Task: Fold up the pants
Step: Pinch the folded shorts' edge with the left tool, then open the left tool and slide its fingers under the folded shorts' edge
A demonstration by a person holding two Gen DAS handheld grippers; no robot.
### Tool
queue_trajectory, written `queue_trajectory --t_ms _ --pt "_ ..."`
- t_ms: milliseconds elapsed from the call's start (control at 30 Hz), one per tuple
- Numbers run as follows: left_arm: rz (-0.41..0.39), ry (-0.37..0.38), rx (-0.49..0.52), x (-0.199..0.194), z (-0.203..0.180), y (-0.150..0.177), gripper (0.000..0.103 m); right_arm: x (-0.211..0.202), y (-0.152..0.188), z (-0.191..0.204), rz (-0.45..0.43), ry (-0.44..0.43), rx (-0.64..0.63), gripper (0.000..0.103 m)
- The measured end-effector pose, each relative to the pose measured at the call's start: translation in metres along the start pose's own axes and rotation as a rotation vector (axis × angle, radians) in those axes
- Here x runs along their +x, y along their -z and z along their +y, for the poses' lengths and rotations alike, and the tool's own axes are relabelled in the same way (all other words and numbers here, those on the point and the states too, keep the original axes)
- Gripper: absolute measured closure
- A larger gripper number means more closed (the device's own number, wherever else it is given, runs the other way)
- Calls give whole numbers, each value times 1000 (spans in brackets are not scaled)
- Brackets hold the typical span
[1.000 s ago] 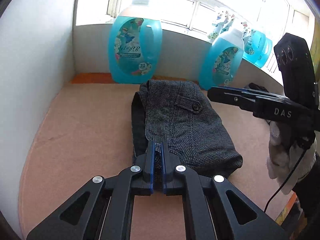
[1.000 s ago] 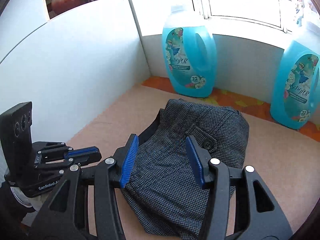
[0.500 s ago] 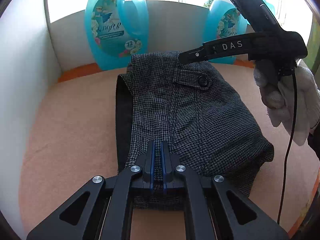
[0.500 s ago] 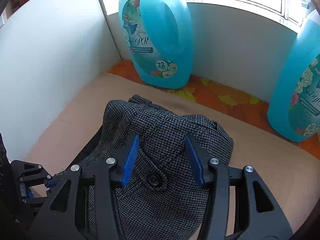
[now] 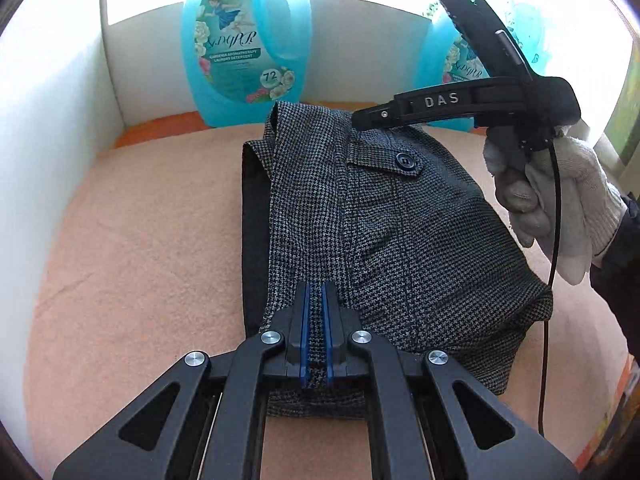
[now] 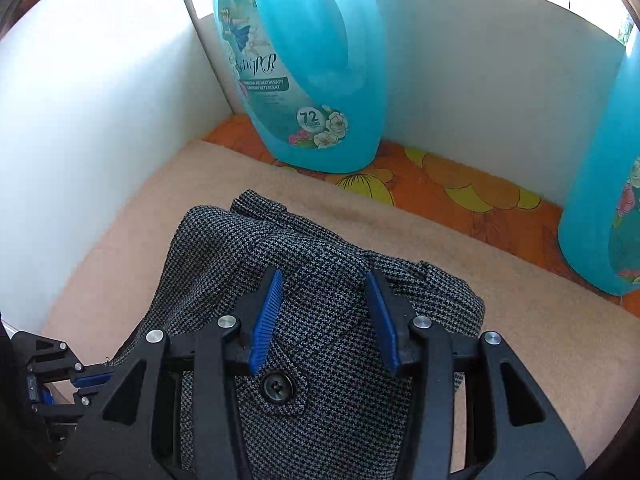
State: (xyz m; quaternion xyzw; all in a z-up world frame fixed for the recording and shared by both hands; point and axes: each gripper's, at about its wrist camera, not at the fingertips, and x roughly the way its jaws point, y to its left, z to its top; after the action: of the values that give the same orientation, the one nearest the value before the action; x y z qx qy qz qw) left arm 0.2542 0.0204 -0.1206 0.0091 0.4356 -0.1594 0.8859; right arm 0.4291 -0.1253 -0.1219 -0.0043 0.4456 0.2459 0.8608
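Observation:
The grey houndstooth pants (image 5: 392, 240) lie folded in a compact bundle on the peach mat (image 5: 140, 260), with a buttoned pocket flap (image 5: 404, 162) on top. My left gripper (image 5: 315, 292) hovers over the near edge of the bundle with its jaws almost together; cloth shows in the narrow gap. My right gripper (image 6: 323, 280) is open above the far end of the pants (image 6: 320, 360), just beyond the button (image 6: 276, 387). It also shows in the left wrist view (image 5: 360, 118), held by a white-gloved hand (image 5: 560, 200).
Two big blue detergent bottles (image 5: 244, 48) (image 5: 468, 68) stand at the back against a white wall (image 6: 480, 80), on an orange flowered cloth (image 6: 460, 188). A white panel (image 5: 52, 120) closes the left side. A black cable (image 5: 550, 280) hangs from the right gripper.
Both grippers have moved forward and lower over the pants. The right gripper has swung to the far end, past the button. The left jaws stay nearly closed.

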Motion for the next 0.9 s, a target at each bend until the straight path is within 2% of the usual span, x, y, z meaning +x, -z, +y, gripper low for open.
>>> queue_trajectory --t_ms 33,67,100,167,200,267,333,367,433,533,700,767,900 --pt "-9 3 -7 -4 1 -1 98 -9 2 -4 -15 0 23 57" --pt "-22 5 -4 -8 1 -3 88 -19 5 -8 -27 -5 44 57" --pt "-36 1 2 -13 0 -4 71 -27 8 -11 -34 -5 57 56" --pt "-66 -5 5 -23 1 -10 57 -43 17 -14 -44 18 60 52" --pt "-73 2 -5 -25 3 -14 57 -51 23 -15 -49 25 56 50" --pt "-85 33 -47 -30 10 -22 57 -64 34 -18 -56 31 53 38" --pt "-81 56 -79 -29 17 -30 55 -76 45 -22 -63 44 67 33" --pt "-74 66 -85 -26 21 -35 50 -80 51 -25 -67 49 80 32" --pt "-61 89 -107 -19 25 -42 49 -88 61 -32 -80 35 104 30" --pt "-19 171 -187 -6 38 -48 49 -95 73 -45 -96 -2 164 21" --pt "61 216 -263 20 49 -50 43 -88 83 -54 -43 -51 193 20" --pt "91 208 -290 26 51 -45 43 -84 84 -60 -18 -78 212 20" --pt "101 183 -297 20 52 -32 43 -69 80 -75 7 -114 271 20"
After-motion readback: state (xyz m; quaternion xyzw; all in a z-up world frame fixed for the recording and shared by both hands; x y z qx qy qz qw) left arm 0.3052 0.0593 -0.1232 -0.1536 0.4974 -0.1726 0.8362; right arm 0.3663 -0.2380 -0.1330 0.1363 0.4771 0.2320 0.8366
